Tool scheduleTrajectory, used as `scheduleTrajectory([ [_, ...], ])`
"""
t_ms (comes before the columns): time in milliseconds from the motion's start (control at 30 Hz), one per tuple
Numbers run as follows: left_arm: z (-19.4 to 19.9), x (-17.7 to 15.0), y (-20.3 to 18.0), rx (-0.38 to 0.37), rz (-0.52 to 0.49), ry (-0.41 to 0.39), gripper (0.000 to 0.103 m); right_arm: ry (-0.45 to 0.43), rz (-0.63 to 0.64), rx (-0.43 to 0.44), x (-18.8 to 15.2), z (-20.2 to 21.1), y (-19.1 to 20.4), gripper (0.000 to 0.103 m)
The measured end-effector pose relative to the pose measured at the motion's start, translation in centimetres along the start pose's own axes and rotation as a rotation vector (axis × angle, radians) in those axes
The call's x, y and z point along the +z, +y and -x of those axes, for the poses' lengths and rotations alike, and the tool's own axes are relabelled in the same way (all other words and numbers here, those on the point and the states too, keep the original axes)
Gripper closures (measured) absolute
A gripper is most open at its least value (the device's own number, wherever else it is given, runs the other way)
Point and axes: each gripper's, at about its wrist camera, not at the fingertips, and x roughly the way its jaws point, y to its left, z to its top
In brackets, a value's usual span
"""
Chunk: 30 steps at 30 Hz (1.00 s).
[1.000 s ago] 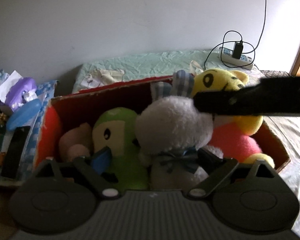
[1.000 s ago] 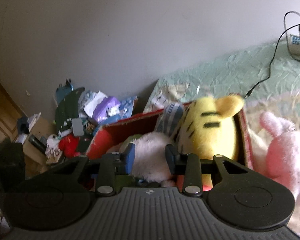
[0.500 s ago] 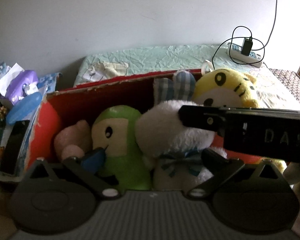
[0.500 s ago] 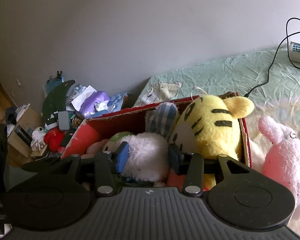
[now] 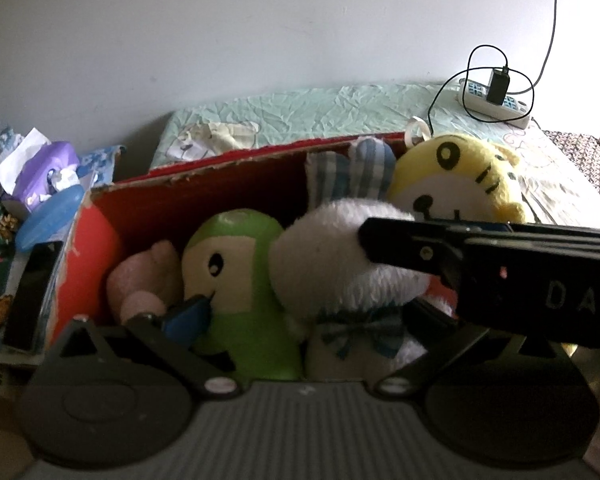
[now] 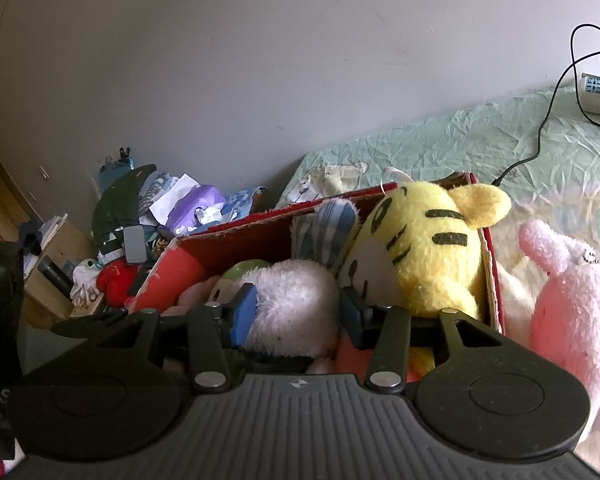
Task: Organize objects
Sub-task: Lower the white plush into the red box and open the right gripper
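Four fuzzy rounded plush toys (image 5: pixel 236 280) fill torn cardboard box (image 5: pixel 204 196).

Left gripper (image 5: pixel 300 314) spread wide, tilted down; right gripper (image 6: pixel 296 314) half-parted, jaws opening, tilted down.

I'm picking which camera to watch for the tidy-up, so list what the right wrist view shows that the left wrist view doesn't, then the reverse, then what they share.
Only the right wrist view: a pink plush lying on the bed outside the box, a red toy in the clutter beside it, and the right gripper opening around the white plush.

Only the left wrist view: the green plush's face, the peach plush, and the left gripper, open.

Both: the red box, the yellow tiger plush and the power strip.
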Motion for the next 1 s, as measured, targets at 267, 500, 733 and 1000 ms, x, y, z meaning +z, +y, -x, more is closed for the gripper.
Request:
scheduleTrajectory([
  [267,0.0,-0.2,-0.1,0.012,-0.012,0.003,0.000,0.003,-0.009,0.011,-0.4,0.2,-0.2,0.054],
  [500,-0.1,-0.3,-0.4,0.022,-0.026,0.003,0.000,0.007,-0.025,0.023,-0.5,0.3,-0.6,0.054],
  [733,-0.1,-0.3,-0.4,0.025,-0.031,0.005,0.000,-0.004,-0.002,0.017,-0.9,0.4,-0.4,0.054],
  [1000,-0.2,-0.4,-0.3,0.030,-0.041,0.002,0.000,0.002,-0.006,0.014,-1.2,0.7,-0.3,0.054],
])
